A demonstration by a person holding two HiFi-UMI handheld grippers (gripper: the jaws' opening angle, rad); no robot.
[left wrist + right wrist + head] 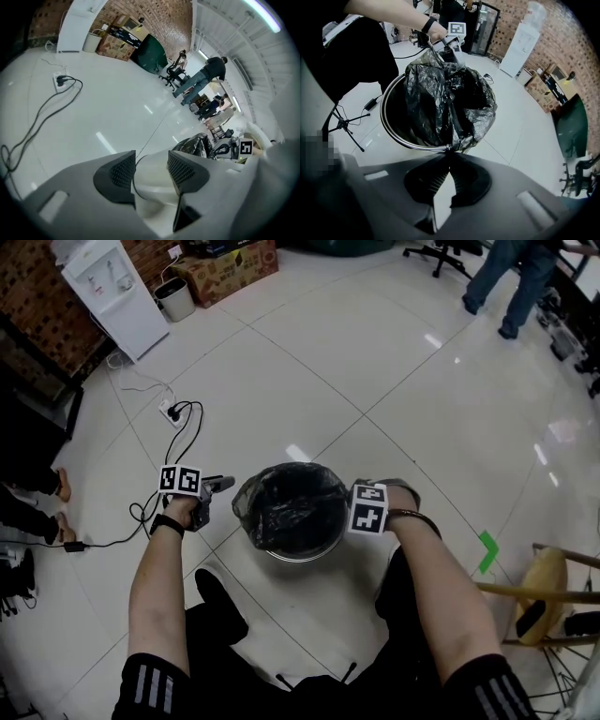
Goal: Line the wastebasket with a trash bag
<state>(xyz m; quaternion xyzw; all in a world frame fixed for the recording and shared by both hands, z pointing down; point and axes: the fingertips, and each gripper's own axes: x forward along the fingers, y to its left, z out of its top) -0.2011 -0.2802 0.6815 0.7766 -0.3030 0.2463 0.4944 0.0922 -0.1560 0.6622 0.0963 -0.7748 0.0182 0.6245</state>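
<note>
Your right tongs (pixel 447 152) pinch the bag (pixel 450 103) at the bin's (pixel 393 136) rim. Your left tongs (pixel 151 165) are spread and empty, so you likely need to regrip the bag's opposite edge next.

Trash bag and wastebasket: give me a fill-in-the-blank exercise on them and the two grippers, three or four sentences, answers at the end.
1. The trash bag sitting in the wastebasket is ____ in colour.
2. The right gripper is ____ on the trash bag's edge, at the rim of the wastebasket.
3. The left gripper is open, and between its fingers there is ____.
4. Seen from the head view, the wastebasket's rim is ____ in shape.

Missing words: black; shut; nothing; round.
</note>
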